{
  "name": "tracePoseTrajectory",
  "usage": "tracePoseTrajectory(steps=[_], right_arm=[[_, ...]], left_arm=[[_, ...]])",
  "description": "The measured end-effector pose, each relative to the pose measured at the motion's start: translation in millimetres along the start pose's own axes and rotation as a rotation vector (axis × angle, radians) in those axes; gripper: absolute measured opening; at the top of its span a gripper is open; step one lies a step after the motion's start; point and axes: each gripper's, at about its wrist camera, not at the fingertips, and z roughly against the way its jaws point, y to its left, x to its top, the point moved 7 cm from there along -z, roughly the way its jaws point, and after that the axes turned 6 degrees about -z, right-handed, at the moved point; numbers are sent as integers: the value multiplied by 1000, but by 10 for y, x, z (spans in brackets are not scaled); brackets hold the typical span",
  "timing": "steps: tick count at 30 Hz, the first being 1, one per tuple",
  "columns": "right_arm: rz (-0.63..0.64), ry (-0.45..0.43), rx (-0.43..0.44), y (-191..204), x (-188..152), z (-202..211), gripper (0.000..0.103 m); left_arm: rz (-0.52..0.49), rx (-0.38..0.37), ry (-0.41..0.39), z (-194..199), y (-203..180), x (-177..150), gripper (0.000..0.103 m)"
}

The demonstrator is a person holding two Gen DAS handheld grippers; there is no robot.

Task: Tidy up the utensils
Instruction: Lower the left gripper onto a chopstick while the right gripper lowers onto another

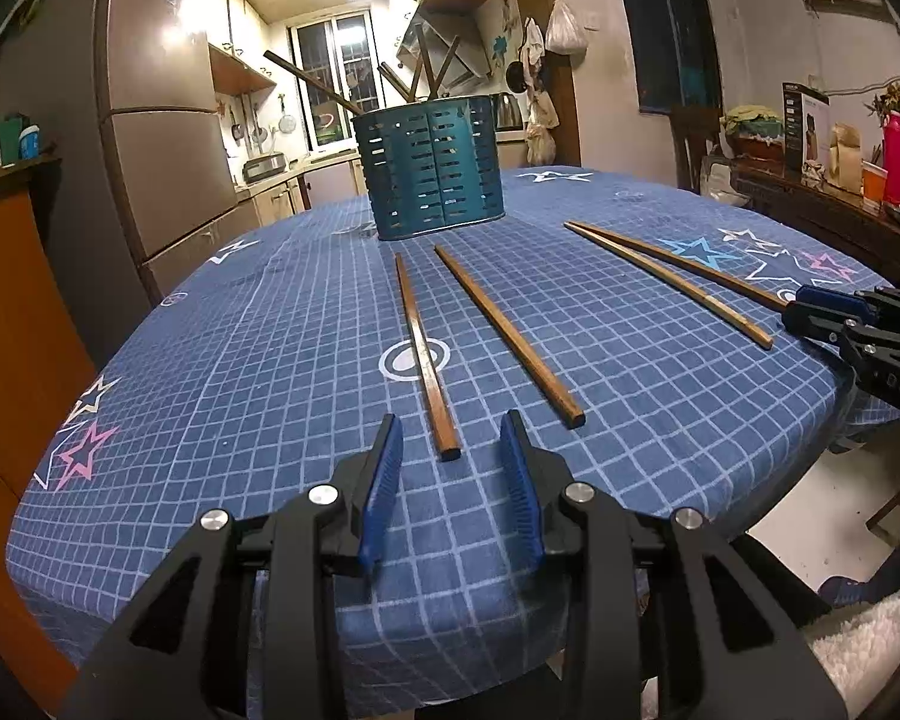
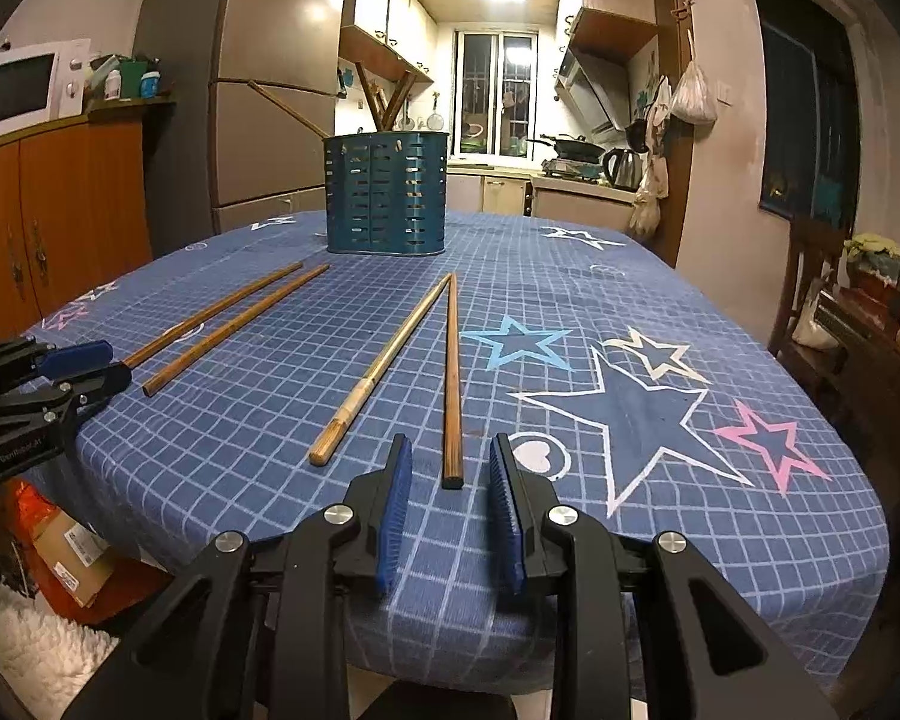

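Note:
A teal slotted utensil holder stands at the far middle of the table with several chopsticks in it; it also shows in the right wrist view. Several brown chopsticks lie loose on the blue cloth. My left gripper is open, its pads either side of the near end of one chopstick, with another chopstick just to its right. My right gripper is open around the near end of a dark chopstick; a paler chopstick lies to its left.
The table has a blue checked cloth with stars. A fridge and orange cabinet stand to the left, a cluttered sideboard to the right. A white rug lies on the floor.

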Motion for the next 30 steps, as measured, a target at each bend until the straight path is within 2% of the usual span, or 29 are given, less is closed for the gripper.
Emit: tracePoseTrajectory(steps=[6,14,20,24,30], right_arm=[[-12,-10,7,1,-10,-18,27],[-11,-43,8,19,-27,-32,24],[-27,-63,17,-3,-57,-9,23],[-27,-69,12,32,-62,5,13],[-49,-64,3,39,-80,42,8]], left_arm=[[27,-6,-12,-25,8,5,29],[36,-26,-39,5,-43,-10,12],[38,-29,-45,14,-63,-11,10],[44,-25,-46,27,-55,-14,8],[53,-26,-50,44,-33,-31,7]])
